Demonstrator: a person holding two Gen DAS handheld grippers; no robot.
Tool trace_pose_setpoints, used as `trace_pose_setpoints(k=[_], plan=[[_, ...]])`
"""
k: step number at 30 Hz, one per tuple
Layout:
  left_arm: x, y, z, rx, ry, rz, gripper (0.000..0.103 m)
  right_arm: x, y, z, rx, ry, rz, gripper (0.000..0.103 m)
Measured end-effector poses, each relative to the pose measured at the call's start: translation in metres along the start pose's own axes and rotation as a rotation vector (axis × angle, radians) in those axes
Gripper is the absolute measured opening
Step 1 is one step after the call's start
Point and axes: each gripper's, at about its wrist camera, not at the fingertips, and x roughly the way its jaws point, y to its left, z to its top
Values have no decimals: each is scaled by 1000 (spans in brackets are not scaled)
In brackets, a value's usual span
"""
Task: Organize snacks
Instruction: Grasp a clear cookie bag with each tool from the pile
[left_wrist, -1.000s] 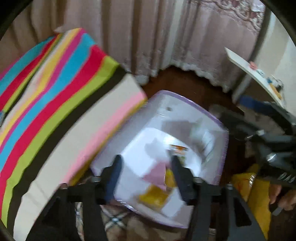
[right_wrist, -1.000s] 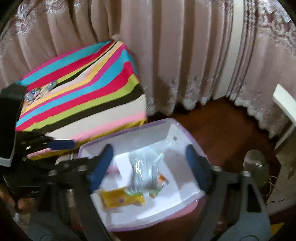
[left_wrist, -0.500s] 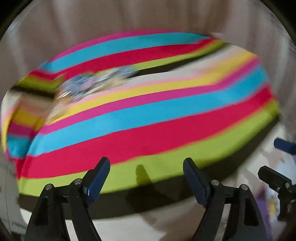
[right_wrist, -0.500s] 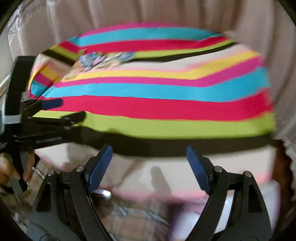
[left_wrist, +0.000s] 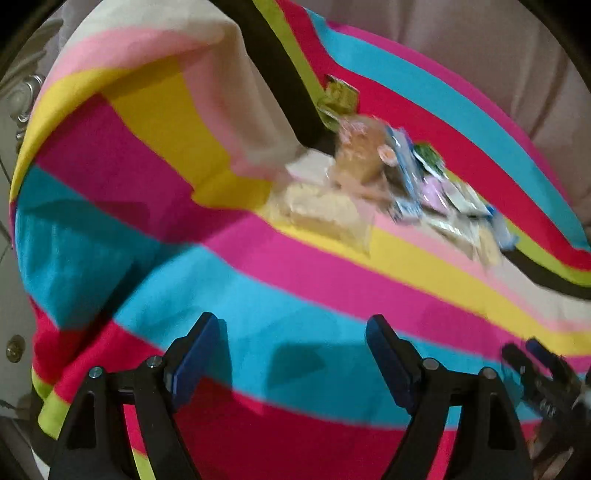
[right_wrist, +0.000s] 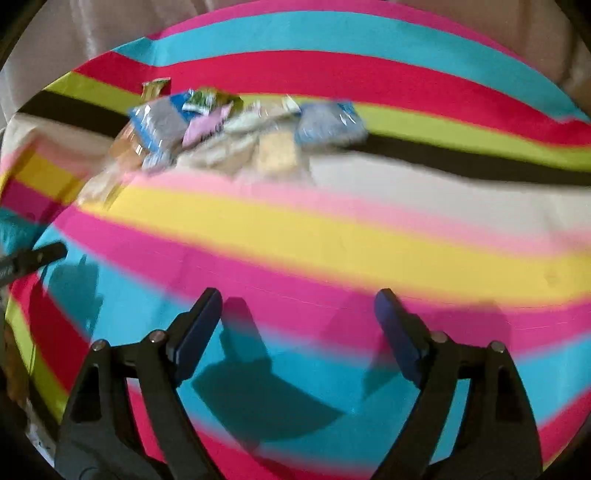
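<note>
A pile of small snack packets (left_wrist: 388, 184) lies on a bright striped cloth (left_wrist: 258, 295); the same pile shows in the right wrist view (right_wrist: 229, 129) at the upper left. The packets are blue, pale, pink and green, and blurred. My left gripper (left_wrist: 291, 354) is open and empty, low over the cloth, short of the pile. My right gripper (right_wrist: 297, 325) is open and empty over the blue and pink stripes (right_wrist: 295, 295), well short of the pile. The right gripper's tip shows at the left wrist view's right edge (left_wrist: 535, 373).
The striped cloth covers a raised surface and folds over at its far left corner (left_wrist: 166, 74). Pale curtains (right_wrist: 74, 29) hang behind it. The left gripper's tip pokes in at the right wrist view's left edge (right_wrist: 33, 258).
Both grippers swung away from the white bin with snacks and moved over the striped cloth toward the packet pile. Both stay open and empty.
</note>
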Motion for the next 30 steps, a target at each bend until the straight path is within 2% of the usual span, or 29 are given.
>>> trace_pose_setpoints(k=[5, 7, 8, 9, 10, 11, 13, 17, 19, 20, 21, 22, 23, 24, 25, 27, 28, 30], plan=[[14, -10, 12, -17, -26, 69, 92, 50, 4, 62, -44, 4, -9, 87], [17, -12, 15, -53, -27, 68, 103, 66, 7, 80, -67, 3, -8, 88], [19, -12, 18, -76, -27, 71, 103, 70, 7, 86, -75, 4, -4, 87], [23, -15, 23, -90, -28, 95, 103, 73, 7, 90, -77, 1, -4, 82], [29, -20, 29, -101, -22, 139, 103, 70, 6, 89, -71, -17, -12, 45], [32, -24, 33, -106, -14, 161, 103, 66, 6, 87, -64, -29, -4, 39], [42, -30, 46, -137, 4, 184, 103, 55, 10, 73, -62, -30, -25, 39], [58, -26, 77, -349, -13, 233, 103, 30, 7, 40, 5, -39, 15, 39], [70, -27, 90, -391, -7, 327, 103, 19, 6, 26, 24, -44, 28, 39], [78, -33, 94, -345, 29, 383, 103, 12, 6, 18, 27, -46, 30, 39], [79, -38, 93, -292, 32, 388, 100, 7, 7, 12, 32, -48, 34, 39], [76, -40, 89, -268, 20, 368, 86, 1, 7, 5, 42, -50, 44, 39], [65, -43, 80, -219, -14, 347, 67, -4, 3, -2, 47, -49, 49, 39], [52, -44, 68, -159, -35, 318, 36, -9, 3, -9, 53, -47, 51, 39], [44, -42, 56, -133, -19, 279, 36, -15, 0, -18, 63, -42, 59, 39], [16, -35, 17, -51, -30, 146, 36, -31, -13, -42, 98, -40, 77, 39], [7, -33, 2, -18, -37, 132, 36, -43, -19, -57, 116, -42, 84, 39], [-18, -28, -35, 48, -60, 36, 36, -62, -18, -84, 139, -49, 87, 39]])
